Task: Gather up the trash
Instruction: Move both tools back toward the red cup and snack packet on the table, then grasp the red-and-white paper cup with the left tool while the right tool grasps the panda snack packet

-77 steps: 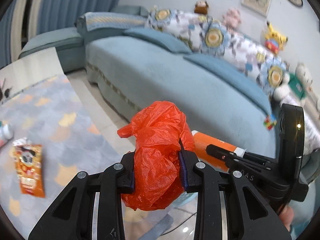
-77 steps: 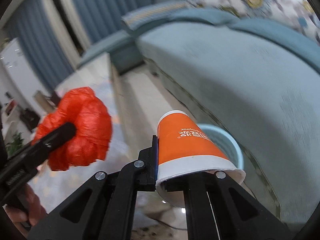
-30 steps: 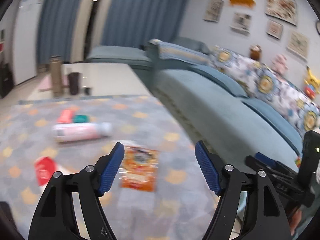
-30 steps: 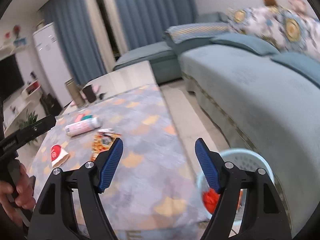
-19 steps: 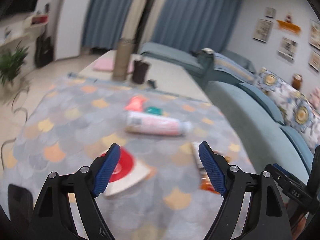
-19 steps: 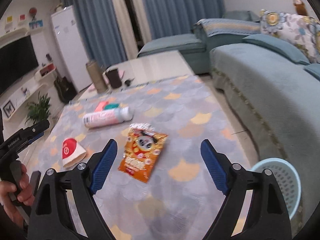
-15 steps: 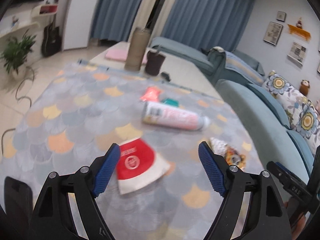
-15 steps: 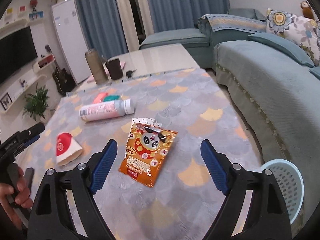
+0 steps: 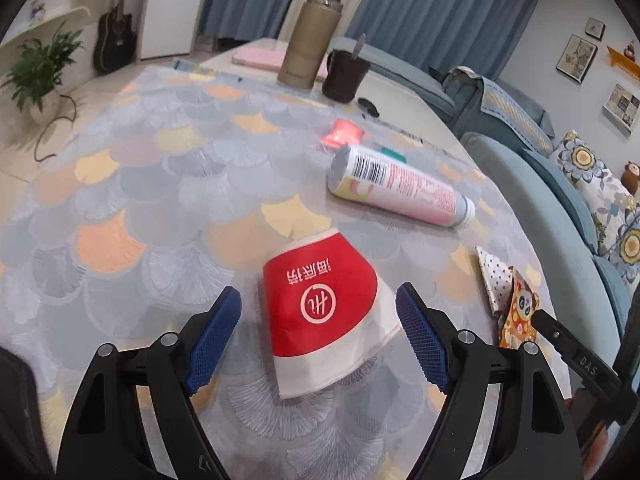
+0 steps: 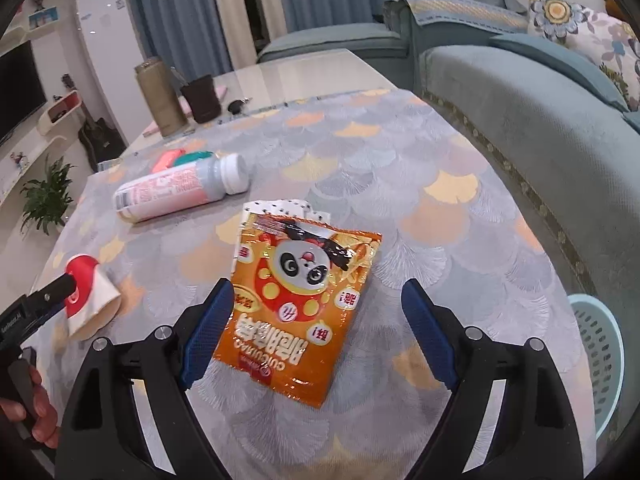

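Red and white, a squashed paper cup (image 9: 324, 316) is lying on its side on the cloth-covered surface (image 9: 160, 184), sitting between the blue pads of the left claw (image 9: 318, 340), whose jaws are standing wide with a gap on each side of the cup. From that cup, a pink-labelled plastic bottle (image 9: 400, 188) is lying on its side at about 1 o'clock, well apart, with a small red packet (image 9: 344, 136) and a bit of green just beyond it. Further back at 12 o'clock a tall tan flask (image 9: 310, 42) and a dark mug (image 9: 344, 78) are standing side by side. At 3 o'clock in the left wrist view the edge of an orange snack bag (image 9: 518, 316) is showing, over a piece of dotted white paper (image 9: 494, 276).

In the right wrist view the same orange panda snack bag (image 10: 300, 304) is lying flat on the surface (image 10: 400, 152), its lower left edge just beside the left pad of the right claw (image 10: 316, 332). This claw's jaws are opening, pads not pressing on the bag, and the right pad is standing well clear of it. The bottle (image 10: 180, 192) is lying at 10 o'clock from the bag, and the paper cup (image 10: 90, 296) at 9 o'clock, with the tip of the left claw just in front of it and a hand (image 10: 28, 412) gripping the handle at the lower left. A pale blue perforated basket (image 10: 600, 356) is sitting below the surface's edge at 3 o'clock, beside a teal sofa (image 10: 540, 120).
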A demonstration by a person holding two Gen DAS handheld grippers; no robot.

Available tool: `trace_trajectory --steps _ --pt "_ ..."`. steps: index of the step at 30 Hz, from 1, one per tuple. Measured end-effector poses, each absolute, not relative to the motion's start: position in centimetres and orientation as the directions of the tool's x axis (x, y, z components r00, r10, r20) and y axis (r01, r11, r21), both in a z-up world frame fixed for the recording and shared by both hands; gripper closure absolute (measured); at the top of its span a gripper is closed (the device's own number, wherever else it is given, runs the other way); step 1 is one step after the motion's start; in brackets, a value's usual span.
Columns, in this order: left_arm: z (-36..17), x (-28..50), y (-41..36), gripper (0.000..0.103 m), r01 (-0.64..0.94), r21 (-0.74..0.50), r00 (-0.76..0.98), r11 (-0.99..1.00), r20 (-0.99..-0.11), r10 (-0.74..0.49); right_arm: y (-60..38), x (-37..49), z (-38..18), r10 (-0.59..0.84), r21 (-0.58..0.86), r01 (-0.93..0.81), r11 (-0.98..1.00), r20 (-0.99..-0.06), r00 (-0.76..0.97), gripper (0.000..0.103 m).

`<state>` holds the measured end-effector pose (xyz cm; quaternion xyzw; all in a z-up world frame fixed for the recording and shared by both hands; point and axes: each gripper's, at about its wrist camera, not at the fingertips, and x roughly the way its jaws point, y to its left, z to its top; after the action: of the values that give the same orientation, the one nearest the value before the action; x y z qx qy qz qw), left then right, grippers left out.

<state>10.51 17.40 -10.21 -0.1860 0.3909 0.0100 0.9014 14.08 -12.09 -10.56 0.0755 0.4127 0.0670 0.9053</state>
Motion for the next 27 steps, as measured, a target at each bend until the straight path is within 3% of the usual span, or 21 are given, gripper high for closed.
trace_trajectory --steps 6,9,15,22,24,26,27 --pt "-11.4 11.3 17.4 0.029 -0.165 -0.325 0.672 0.931 -0.729 -0.135 -11.7 14.9 -11.3 0.180 0.181 -0.061 0.982 -0.768 0.615 0.018" --pt "-11.3 11.3 17.1 0.044 -0.160 -0.313 0.674 0.936 -0.728 -0.128 -11.4 15.1 -11.6 0.179 0.172 -0.070 0.983 -0.780 0.599 0.018" --pt "-11.2 11.2 16.3 0.048 -0.157 -0.283 0.686 0.946 -0.721 -0.102 -10.6 15.6 -12.1 0.181 0.155 -0.094 0.983 -0.807 0.562 0.021" --pt "-10.2 10.1 16.6 0.063 -0.146 -0.337 0.738 0.930 -0.663 -0.125 -10.3 15.3 -12.2 0.167 0.138 -0.093 0.986 -0.807 0.567 0.040" --pt "-10.0 10.0 16.6 0.065 -0.132 -0.343 0.749 0.930 -0.649 -0.133 -10.3 15.2 -12.1 0.174 0.143 -0.100 0.985 -0.803 0.570 0.051" --pt "-9.7 9.7 16.3 0.067 -0.113 -0.351 0.759 0.930 -0.634 -0.147 -10.3 15.0 -12.0 0.184 0.148 -0.109 0.983 -0.798 0.573 0.071" --pt "-9.5 9.6 16.2 0.068 -0.105 -0.356 0.763 0.929 -0.628 -0.155 -10.3 15.0 -12.0 0.189 0.152 -0.113 0.982 -0.795 0.576 0.075"
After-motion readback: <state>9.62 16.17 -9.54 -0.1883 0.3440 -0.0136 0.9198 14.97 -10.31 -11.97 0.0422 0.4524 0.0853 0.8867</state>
